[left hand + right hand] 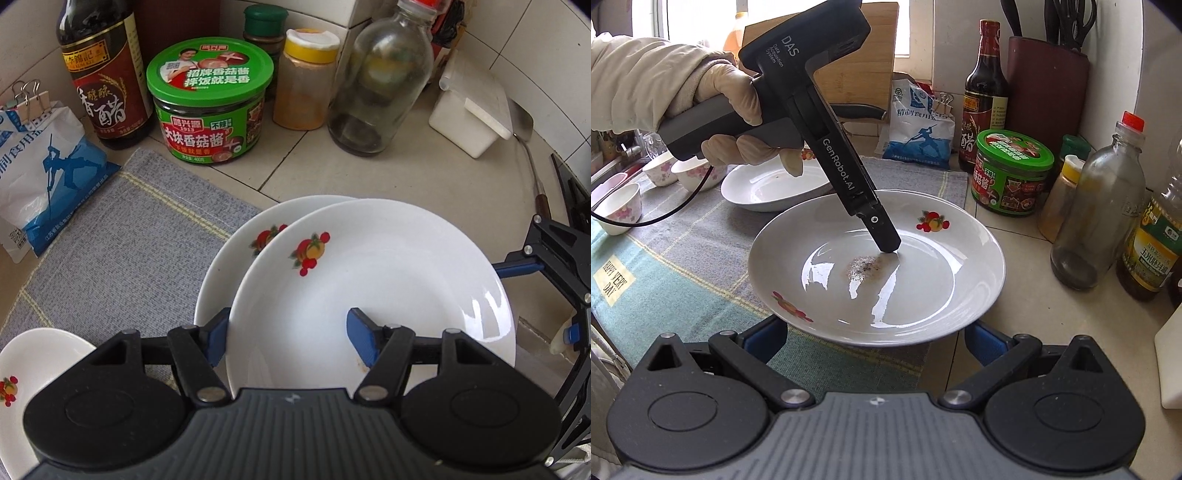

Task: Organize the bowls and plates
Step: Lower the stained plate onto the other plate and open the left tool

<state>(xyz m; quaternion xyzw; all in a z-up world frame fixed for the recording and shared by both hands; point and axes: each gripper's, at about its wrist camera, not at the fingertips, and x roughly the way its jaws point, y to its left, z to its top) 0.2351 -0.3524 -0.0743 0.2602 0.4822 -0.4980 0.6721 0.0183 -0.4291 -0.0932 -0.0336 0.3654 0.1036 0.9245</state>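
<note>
A white plate with fruit prints [376, 273] sits on a second matching plate [236, 258]. My left gripper [288, 332] straddles the top plate's near rim, one blue finger [216, 341] outside and one finger [364, 338] inside the plate; the gap between them is wide. In the right wrist view the same plate [923, 295] has a brown stain in its middle, and the left gripper's finger touches its inside. My right gripper [875, 339] is open, its blue fingers [764, 338] under the plate's near rim. Another white plate [768, 188] lies behind.
Vinegar bottle [107, 74], green jar [210, 107], spice shaker [306, 81], glass bottle [380, 81] and white box [472, 114] stand at the back. A salt bag [40, 173] lies left. Small floral bowls [694, 171] sit on the grey cloth [687, 258]. An oil bottle [1152, 251] stands right.
</note>
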